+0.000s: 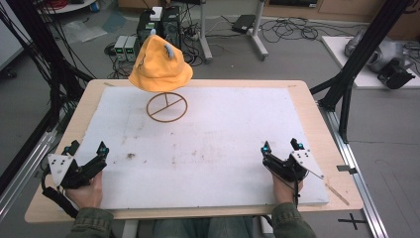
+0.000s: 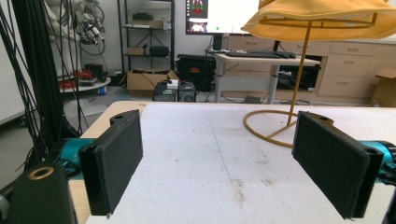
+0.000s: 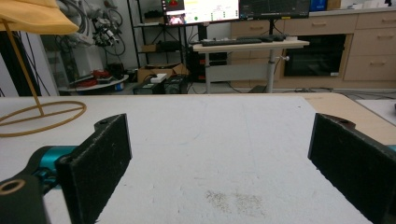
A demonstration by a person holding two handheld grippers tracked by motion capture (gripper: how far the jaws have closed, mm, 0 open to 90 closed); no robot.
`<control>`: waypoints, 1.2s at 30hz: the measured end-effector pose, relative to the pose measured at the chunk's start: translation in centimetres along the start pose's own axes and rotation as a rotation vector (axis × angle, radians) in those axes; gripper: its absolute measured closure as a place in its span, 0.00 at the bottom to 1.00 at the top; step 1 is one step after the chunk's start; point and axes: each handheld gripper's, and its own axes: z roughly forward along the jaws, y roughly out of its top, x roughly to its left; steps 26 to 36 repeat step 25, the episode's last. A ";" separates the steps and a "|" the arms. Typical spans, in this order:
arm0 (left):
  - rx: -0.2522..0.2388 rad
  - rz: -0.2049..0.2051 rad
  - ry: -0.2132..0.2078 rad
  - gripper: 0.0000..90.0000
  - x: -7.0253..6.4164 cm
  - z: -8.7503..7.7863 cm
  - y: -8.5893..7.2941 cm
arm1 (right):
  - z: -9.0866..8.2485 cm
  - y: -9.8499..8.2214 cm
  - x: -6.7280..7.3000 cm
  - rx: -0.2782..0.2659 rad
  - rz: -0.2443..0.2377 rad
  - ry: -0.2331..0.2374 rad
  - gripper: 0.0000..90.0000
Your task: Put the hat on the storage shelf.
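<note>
A yellow bucket hat (image 1: 160,63) rests on top of a thin brass-coloured wire stand (image 1: 167,107) at the far left-centre of the white mat (image 1: 208,144). In the left gripper view the hat (image 2: 322,16) is at upper right, over the stand's ring base (image 2: 271,130). My left gripper (image 1: 88,148) rests open at the mat's near left corner, nothing between its pads. At the near right, my right gripper (image 1: 282,145) is open and empty too. The stand's ring (image 3: 42,116) lies far left in the right gripper view.
The mat covers a wooden table (image 1: 307,99) and carries a few brown stains (image 1: 131,155). Black frame posts (image 1: 346,84) stand at both sides of the table. Beyond the far edge are cables, boxes (image 1: 126,47) and desk legs on the floor.
</note>
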 end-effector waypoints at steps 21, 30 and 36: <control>0.004 0.005 -0.017 0.19 -0.3 0.2 -0.1 | 0.1 -0.1 -0.2 0.007 -0.009 0.001 0.06; 0.004 -0.001 -0.022 0.19 -0.2 0.3 -0.1 | 0.2 -0.1 0.0 0.015 -0.015 0.006 0.06; 0.004 -0.001 -0.022 0.19 -0.2 0.3 -0.1 | 0.2 -0.1 0.0 0.015 -0.015 0.006 0.06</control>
